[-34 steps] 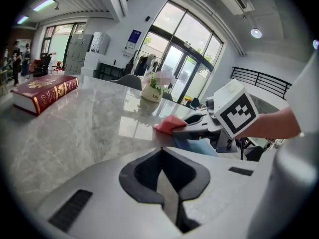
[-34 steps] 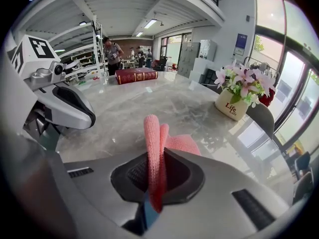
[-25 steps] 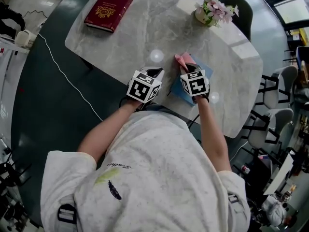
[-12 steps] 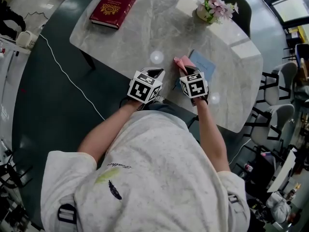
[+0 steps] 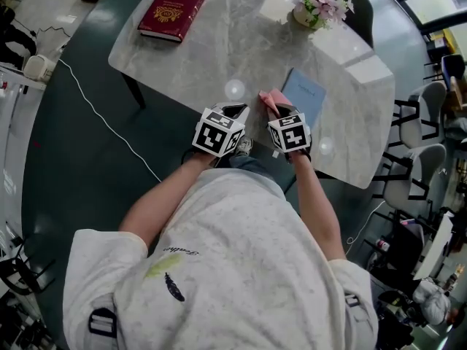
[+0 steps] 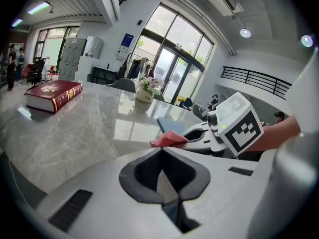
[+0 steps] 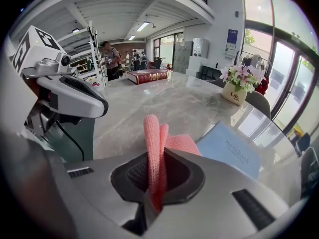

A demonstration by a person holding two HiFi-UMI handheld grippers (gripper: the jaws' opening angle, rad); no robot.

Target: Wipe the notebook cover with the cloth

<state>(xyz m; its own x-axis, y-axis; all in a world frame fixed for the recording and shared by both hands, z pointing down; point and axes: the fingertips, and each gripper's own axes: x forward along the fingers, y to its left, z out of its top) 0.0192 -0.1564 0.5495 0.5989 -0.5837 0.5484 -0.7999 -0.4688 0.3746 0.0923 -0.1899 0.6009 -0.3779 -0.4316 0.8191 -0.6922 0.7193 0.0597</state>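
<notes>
A light blue notebook (image 5: 304, 96) lies flat on the marble table (image 5: 204, 57), also seen as the blue notebook (image 7: 234, 150) to the right of my right jaws. My right gripper (image 5: 274, 106) is shut on a pink cloth (image 5: 271, 98); the folded pink cloth (image 7: 155, 148) sticks up between its jaws, just left of the notebook's near edge. My left gripper (image 5: 232, 109) hovers at the table's near edge, jaws shut with nothing between them. From the left gripper view the cloth (image 6: 168, 139) and the right gripper (image 6: 197, 135) show ahead.
A dark red book (image 5: 172, 12) lies at the table's far left corner. A small pot of flowers (image 5: 319, 9) stands at the far right. Chairs (image 5: 416, 170) line the right side, and a white cable (image 5: 95, 111) runs across the dark floor.
My right gripper has drawn the pink cloth left and back off the notebook, which now lies uncovered beside it. The left gripper has stayed put.
</notes>
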